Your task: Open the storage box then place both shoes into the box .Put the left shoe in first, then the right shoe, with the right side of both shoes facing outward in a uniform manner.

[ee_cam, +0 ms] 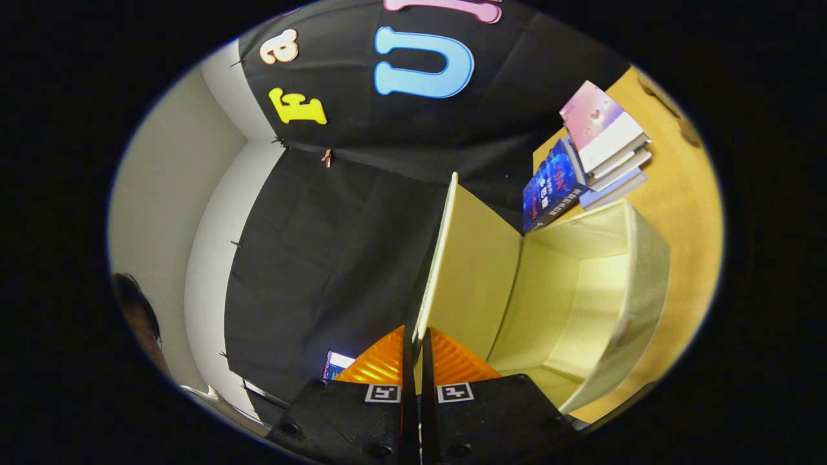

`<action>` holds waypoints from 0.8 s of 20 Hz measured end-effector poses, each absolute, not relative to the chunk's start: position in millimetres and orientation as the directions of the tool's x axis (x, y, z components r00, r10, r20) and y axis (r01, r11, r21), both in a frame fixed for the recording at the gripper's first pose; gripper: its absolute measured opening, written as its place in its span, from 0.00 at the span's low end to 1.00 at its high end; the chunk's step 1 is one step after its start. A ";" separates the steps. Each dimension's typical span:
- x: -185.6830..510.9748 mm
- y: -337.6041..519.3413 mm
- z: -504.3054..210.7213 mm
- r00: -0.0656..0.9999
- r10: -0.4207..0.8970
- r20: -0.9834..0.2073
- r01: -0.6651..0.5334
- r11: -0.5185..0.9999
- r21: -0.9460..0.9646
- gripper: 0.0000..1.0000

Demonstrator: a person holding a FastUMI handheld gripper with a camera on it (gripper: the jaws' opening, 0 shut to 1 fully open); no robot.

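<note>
A pale cream storage box (639,271) lies before me on the wooden table, its inside showing and holding nothing that I can see. Its lid (475,271) stands raised, swung away from the box mouth. My gripper (417,339) is shut on the lid's near edge, with the thin panel pinched between both fingers. The view is rolled sideways, so the table appears on the far side of the box.
A stack of books (597,152) sits on the yellow wooden table (685,213) just beyond the box. A person's head (139,316) shows off to the side by the white wall. A small lit screen (336,365) is near the fingers.
</note>
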State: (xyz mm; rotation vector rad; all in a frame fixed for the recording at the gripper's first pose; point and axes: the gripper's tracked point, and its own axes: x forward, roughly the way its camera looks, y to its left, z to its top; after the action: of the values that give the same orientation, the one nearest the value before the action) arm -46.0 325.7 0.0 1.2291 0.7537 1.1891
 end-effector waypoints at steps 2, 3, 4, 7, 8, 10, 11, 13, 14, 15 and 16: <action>-47.6 350.6 15.0 0.246 0.956 0.157 -0.278 -0.086 0.957 0.06; -48.1 361.8 20.4 0.238 0.959 0.157 -0.284 -0.086 0.955 0.06; -48.4 373.3 22.6 0.229 0.961 0.156 -0.289 -0.085 0.953 0.06; -48.7 406.4 30.7 0.202 0.969 0.145 -0.270 -0.087 0.959 0.06; -49.5 413.5 33.3 0.201 0.970 0.139 -0.276 -0.080 0.958 0.06; -51.5 429.1 33.6 0.189 0.975 0.121 -0.293 -0.062 0.954 0.06; -52.3 437.1 33.0 0.185 0.977 0.110 -0.292 -0.052 0.955 0.06; -50.5 453.4 34.9 0.184 0.980 0.082 -0.283 -0.027 0.959 0.06; -52.3 456.7 30.7 0.180 0.982 0.062 -0.291 -0.007 0.957 0.07; -52.8 458.9 23.4 0.183 0.983 0.029 -0.302 0.028 0.953 0.13; -53.6 461.6 14.5 0.185 0.983 -0.001 -0.314 0.060 0.947 0.17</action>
State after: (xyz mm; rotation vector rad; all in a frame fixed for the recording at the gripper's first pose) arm -53.6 461.6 14.5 1.0292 0.8543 1.1890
